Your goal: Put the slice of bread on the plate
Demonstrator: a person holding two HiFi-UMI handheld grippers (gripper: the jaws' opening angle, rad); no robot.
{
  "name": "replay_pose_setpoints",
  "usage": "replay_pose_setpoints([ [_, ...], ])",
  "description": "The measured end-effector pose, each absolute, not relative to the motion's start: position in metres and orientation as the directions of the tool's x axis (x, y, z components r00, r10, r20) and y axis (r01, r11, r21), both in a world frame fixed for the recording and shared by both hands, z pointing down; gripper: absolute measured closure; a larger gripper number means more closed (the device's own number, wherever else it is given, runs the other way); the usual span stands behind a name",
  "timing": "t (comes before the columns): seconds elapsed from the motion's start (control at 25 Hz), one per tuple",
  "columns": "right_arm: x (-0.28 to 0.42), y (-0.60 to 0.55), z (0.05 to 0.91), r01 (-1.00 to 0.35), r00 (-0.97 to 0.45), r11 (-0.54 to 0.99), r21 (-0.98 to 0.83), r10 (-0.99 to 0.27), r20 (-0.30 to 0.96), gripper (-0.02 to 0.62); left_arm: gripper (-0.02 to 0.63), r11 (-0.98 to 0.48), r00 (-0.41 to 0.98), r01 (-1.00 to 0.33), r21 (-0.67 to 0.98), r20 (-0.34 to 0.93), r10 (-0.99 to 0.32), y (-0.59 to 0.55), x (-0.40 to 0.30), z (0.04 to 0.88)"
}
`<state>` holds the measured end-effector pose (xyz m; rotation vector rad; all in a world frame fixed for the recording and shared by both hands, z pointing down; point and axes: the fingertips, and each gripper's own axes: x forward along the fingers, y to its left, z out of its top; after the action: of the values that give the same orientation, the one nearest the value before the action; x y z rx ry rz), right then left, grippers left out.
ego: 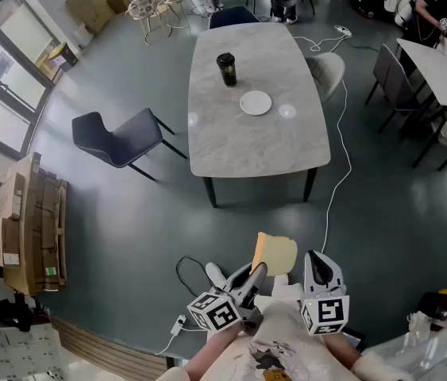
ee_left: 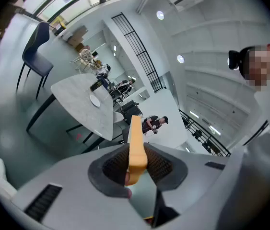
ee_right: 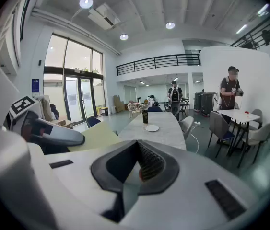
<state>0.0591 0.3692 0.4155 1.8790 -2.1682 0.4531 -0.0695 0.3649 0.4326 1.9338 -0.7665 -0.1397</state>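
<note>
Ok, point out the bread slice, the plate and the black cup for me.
bread slice (ego: 275, 253), head view, middle of its flat face.
plate (ego: 256, 102), head view, bare centre of the dish.
black cup (ego: 226, 70), head view, its side wall.

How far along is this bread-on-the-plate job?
Done: the slice of bread is picked up, clamped in the left tongs. In hand: it is held well short of the table. Left: reach the empty plate and set it down. The right tongs are shut and empty.

Marbled matt table (ego: 247, 145), glossy floor (ego: 128, 228), smooth slice of bread (ego: 275, 254)
</note>
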Motion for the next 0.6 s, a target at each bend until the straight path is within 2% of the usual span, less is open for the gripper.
replay_pose_setpoints([
  [0.2, 0.105, 0.392, 0.431, -0.982, -0.182, 0.145, -0.124, -0.911, 0.371, 0.589, 0.511, -0.239, 0.788, -0.385, 0.891, 0.182, -0.588, 0.387, -0.017, 0.445],
  [0.6, 0.085, 0.415, 0.412, -0.960, -0.278, 0.253, -0.120, -0.910, 0.306, 0.589, 0.509, -0.241, 0.780, -0.354, 0.904, 0.143, -0.609, 0.414, -0.016, 0.436],
])
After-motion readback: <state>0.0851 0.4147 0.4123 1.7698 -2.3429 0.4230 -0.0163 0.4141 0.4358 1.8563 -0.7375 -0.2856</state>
